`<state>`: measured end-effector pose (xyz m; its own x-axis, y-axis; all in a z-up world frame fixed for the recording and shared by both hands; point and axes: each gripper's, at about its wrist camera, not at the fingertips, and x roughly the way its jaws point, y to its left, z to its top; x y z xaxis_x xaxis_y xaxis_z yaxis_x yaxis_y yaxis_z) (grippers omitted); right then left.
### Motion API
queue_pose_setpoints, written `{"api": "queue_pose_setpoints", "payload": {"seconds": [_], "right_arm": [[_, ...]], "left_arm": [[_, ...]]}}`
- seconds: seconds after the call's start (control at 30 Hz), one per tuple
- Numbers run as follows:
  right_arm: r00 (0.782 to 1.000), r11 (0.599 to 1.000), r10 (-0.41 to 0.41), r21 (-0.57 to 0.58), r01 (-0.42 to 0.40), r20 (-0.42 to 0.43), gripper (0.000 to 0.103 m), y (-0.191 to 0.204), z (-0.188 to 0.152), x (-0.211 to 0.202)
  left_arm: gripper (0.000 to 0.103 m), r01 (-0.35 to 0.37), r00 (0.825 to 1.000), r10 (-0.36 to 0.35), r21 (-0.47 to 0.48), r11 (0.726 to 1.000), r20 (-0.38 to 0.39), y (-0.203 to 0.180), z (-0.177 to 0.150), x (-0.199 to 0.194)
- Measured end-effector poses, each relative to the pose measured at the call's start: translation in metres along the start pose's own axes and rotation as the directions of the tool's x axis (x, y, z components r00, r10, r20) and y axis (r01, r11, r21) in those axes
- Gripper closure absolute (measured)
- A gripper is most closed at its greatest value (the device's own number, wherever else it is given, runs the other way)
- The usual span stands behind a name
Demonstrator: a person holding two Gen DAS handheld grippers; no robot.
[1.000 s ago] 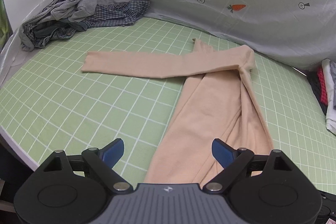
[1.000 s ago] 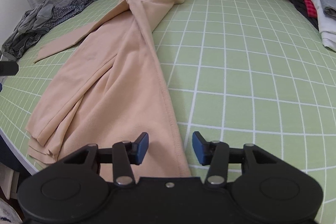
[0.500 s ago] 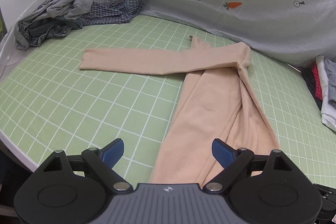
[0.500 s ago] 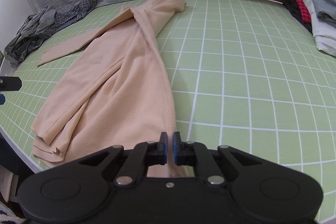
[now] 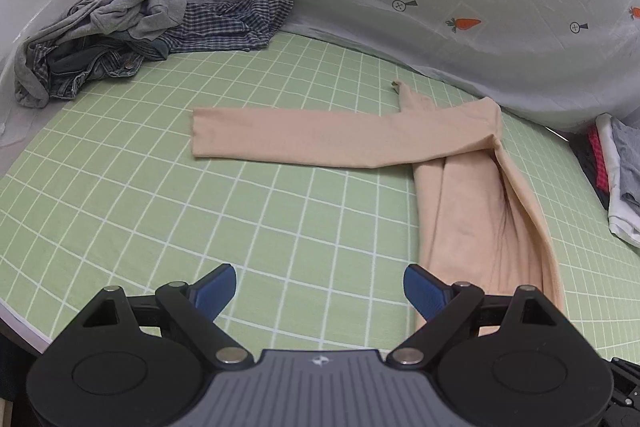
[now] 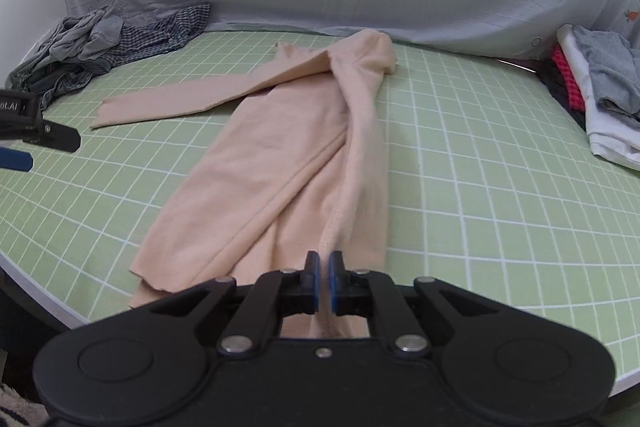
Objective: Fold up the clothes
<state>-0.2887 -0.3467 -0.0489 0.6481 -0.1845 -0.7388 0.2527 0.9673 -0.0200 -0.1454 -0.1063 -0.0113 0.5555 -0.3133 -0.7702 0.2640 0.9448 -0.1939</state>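
Desk (image 5: 120,195) is covered by a green grid mat, likely a folding guide. Beige top (image 6: 280,155) is laid lengthwise mid-desk, one sleeve (image 5: 320,137) spread left. Near hem is pinched by right gripper (image 6: 324,281), fingers almost shut on it, probably for a fold away. Left gripper (image 5: 318,291) is held wide open, empty, over bare mat just left of the hem.

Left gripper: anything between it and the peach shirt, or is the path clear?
Nothing visible in the way. The left gripper is open over bare green mat; the peach shirt lies just to its right, sleeve stretched ahead. The clothes pile sits far off at the back. The right gripper is shut on the shirt's hem.
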Motion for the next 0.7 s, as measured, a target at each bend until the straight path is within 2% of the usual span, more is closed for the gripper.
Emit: {"api": "queue_pose_setpoints", "payload": {"seconds": [0.17, 0.33, 0.43, 0.5, 0.53, 0.6, 0.7], "right_arm": [[0.999, 1.000, 0.019, 0.011, -0.019, -0.027, 0.098, 0.042, -0.003, 0.013], [0.997, 0.994, 0.023, 0.105, -0.015, -0.080, 0.097, 0.054, -0.008, 0.031], [0.996, 0.988, 0.036, 0.155, -0.023, -0.087, 0.089, 0.053, -0.009, 0.033], [0.998, 0.983, 0.046, 0.179, -0.038, -0.042, 0.083, 0.053, -0.006, 0.024], [0.999, 0.982, 0.039, 0.185, -0.037, -0.008, 0.075, 0.053, -0.004, 0.018], [0.999, 0.982, -0.019, 0.190, 0.010, 0.046, 0.073, 0.052, 0.002, 0.008], [0.995, 0.969, -0.094, 0.230, 0.084, 0.031, 0.073, 0.042, 0.005, 0.012]], "left_arm": [[0.012, 0.005, 1.000, -0.005, 0.011, 1.000, -0.015, 0.034, 0.004, 0.001], [0.012, -0.011, 1.000, 0.011, 0.006, 1.000, -0.015, 0.060, 0.008, 0.000], [0.012, -0.008, 1.000, 0.008, 0.000, 1.000, -0.021, 0.068, 0.010, 0.001], [0.012, -0.001, 1.000, 0.001, 0.005, 1.000, -0.024, 0.069, 0.012, 0.003], [0.012, 0.004, 1.000, -0.004, 0.009, 1.000, -0.027, 0.068, 0.012, 0.004], [0.012, 0.011, 0.999, -0.011, 0.017, 1.000, -0.036, 0.068, 0.012, 0.006], [0.012, 0.016, 0.999, -0.015, 0.023, 1.000, -0.048, 0.068, 0.011, 0.010]]}}
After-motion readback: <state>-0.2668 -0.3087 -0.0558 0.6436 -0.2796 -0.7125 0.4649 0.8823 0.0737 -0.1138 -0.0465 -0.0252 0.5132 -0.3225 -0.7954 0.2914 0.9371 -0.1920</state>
